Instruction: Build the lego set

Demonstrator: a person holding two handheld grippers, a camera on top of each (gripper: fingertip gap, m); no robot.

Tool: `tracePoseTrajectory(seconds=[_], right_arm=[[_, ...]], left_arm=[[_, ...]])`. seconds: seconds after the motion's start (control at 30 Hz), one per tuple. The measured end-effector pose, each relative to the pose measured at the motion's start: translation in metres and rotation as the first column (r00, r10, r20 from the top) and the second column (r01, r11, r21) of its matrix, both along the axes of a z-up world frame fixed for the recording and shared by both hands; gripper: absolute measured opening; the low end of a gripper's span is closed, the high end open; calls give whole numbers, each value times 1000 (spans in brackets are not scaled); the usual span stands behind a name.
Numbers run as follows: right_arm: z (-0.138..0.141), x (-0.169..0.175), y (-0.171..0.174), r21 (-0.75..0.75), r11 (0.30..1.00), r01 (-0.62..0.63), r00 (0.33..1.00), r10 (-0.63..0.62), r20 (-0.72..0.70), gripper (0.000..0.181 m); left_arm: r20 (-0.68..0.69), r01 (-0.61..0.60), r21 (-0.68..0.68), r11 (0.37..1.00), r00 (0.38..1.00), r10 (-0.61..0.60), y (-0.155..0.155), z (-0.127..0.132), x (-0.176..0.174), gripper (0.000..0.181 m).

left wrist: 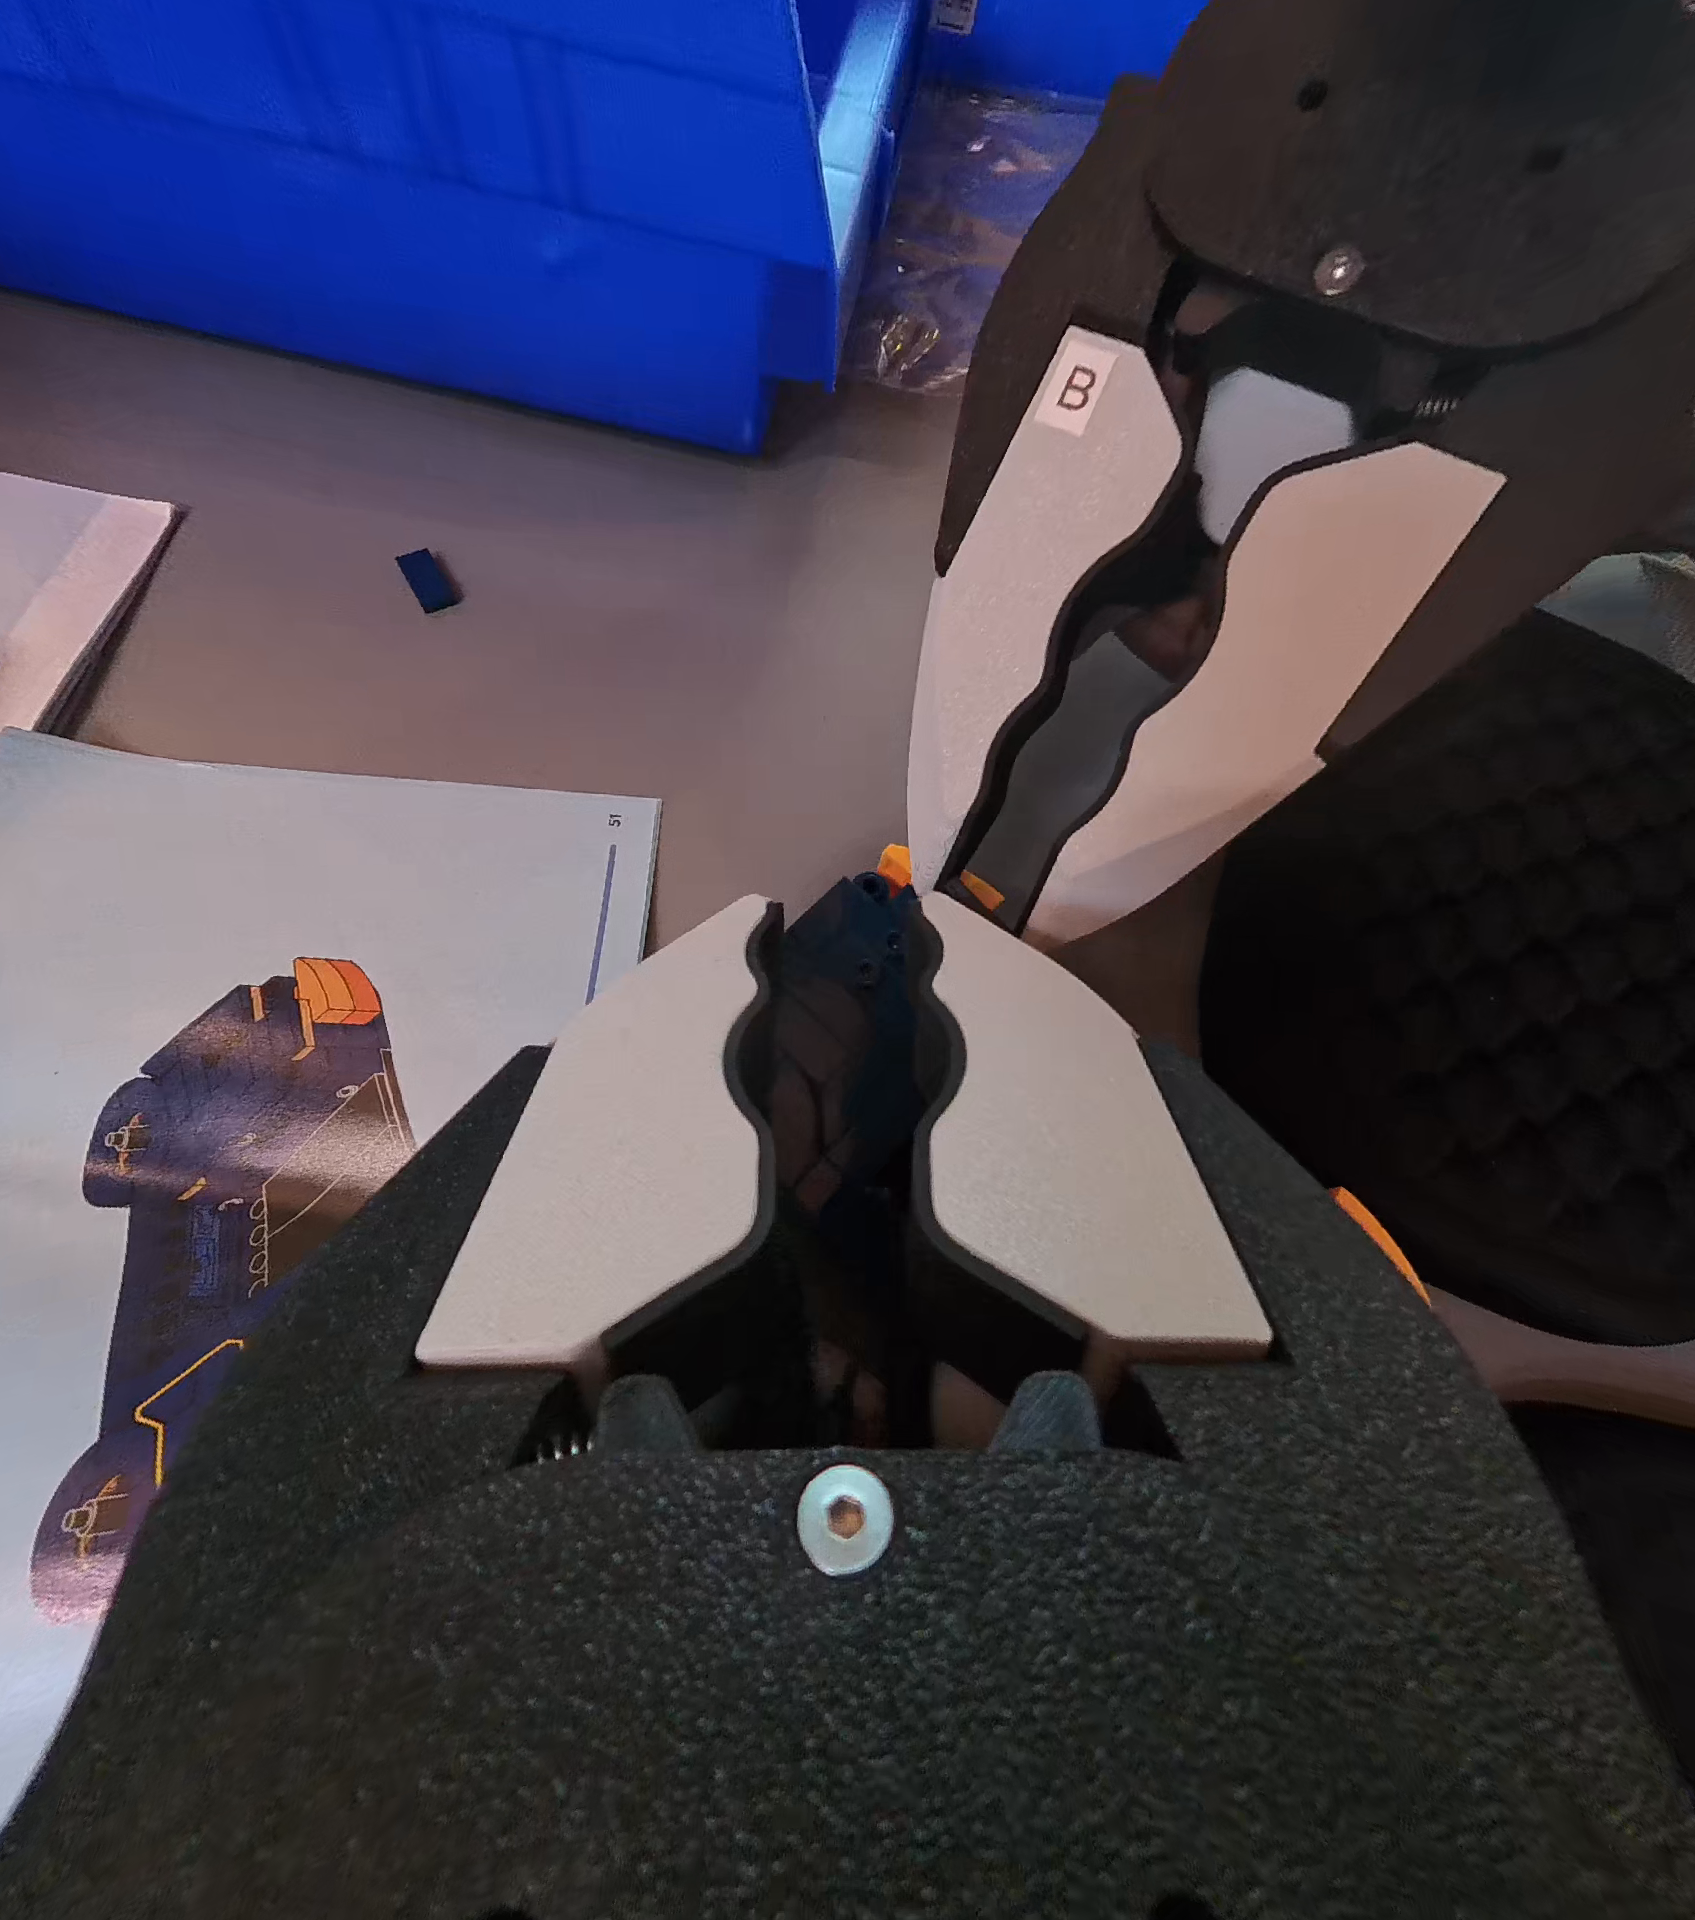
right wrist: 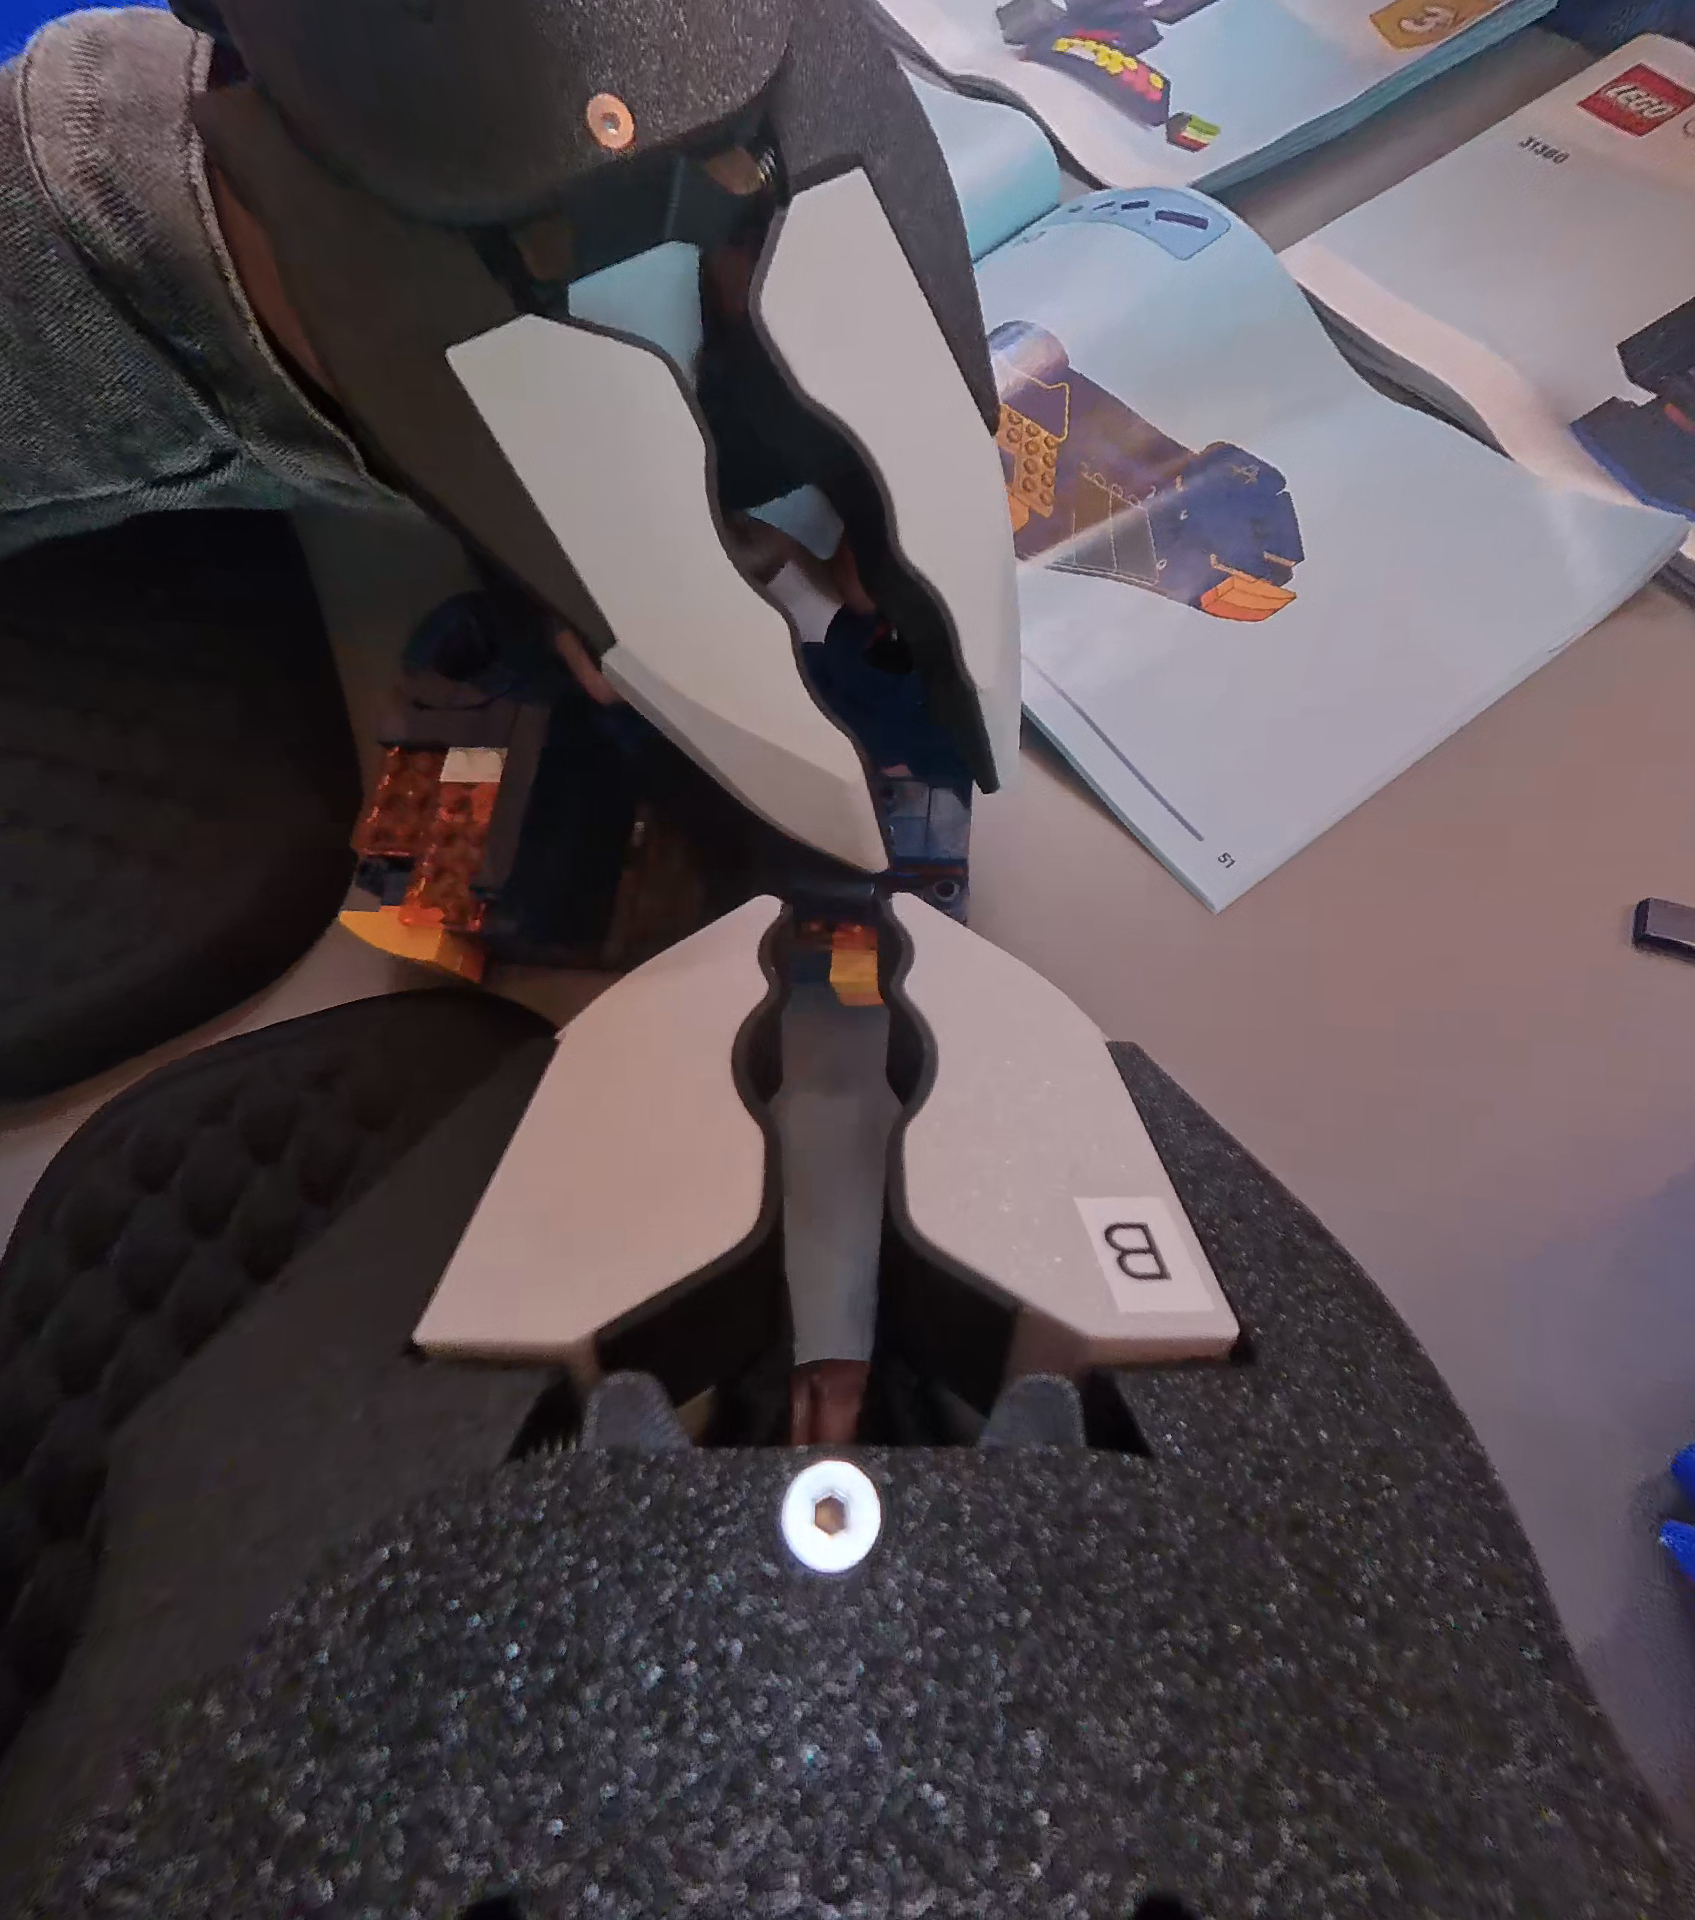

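My left gripper [left wrist: 848,914] is shut on a dark blue lego model [left wrist: 864,956] and holds it above the table. In the right wrist view the left gripper [right wrist: 931,821] comes down from above, and the model [right wrist: 910,717] reaches left to orange translucent parts [right wrist: 427,842]. My right gripper [right wrist: 835,914] is shut on a small orange piece [right wrist: 853,971] and its tips touch the model's end. In the left wrist view the right gripper [left wrist: 978,899] comes in from the upper right, tip to tip with the left, with the orange piece [left wrist: 983,890] between its tips.
An open instruction booklet [left wrist: 251,1039] [right wrist: 1290,582] lies on the grey table, with more booklets [right wrist: 1601,208] behind it. A loose dark blue tile [left wrist: 427,580] [right wrist: 1693,932] lies on the table. Blue bins [left wrist: 355,208] stand at the back. A black mesh seat [left wrist: 1497,987] is by the table edge. The grippers are tip to tip, or close to it. It is some 10 cm from my right tips to the black mesh seat [left wrist: 1497,987].
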State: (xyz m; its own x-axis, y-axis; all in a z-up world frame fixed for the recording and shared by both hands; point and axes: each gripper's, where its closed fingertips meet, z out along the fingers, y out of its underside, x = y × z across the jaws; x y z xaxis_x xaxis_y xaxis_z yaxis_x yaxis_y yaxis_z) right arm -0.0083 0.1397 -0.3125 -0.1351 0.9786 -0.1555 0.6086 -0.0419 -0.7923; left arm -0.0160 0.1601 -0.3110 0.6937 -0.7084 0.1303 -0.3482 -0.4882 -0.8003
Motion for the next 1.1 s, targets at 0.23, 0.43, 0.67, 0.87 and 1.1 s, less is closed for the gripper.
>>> tracePoseTrajectory(seconds=[0.23,0.43,0.67,0.87,1.1], right_arm=[[0,2,1,29,999,-16,1000,16,1,14],[0,5,7,57,998,9,1000,-10,17,12],[9,9,-1,0,999,50,999,-50,14,0],[2,4,-1,6,997,72,997,-72,15,0],[0,5,-2,-5,996,92,996,-91,22,0]], left_arm=[[-4,12,8,1000,1000,-12,-2,2,-1,23],[-10,30,19,999,1000,-29,-3,3,3,23],[-17,35,30,999,999,-34,-4,4,3,23],[-22,47,29,998,999,-46,-5,4,7,23],[-28,46,37,998,999,-44,-4,5,8,22]])
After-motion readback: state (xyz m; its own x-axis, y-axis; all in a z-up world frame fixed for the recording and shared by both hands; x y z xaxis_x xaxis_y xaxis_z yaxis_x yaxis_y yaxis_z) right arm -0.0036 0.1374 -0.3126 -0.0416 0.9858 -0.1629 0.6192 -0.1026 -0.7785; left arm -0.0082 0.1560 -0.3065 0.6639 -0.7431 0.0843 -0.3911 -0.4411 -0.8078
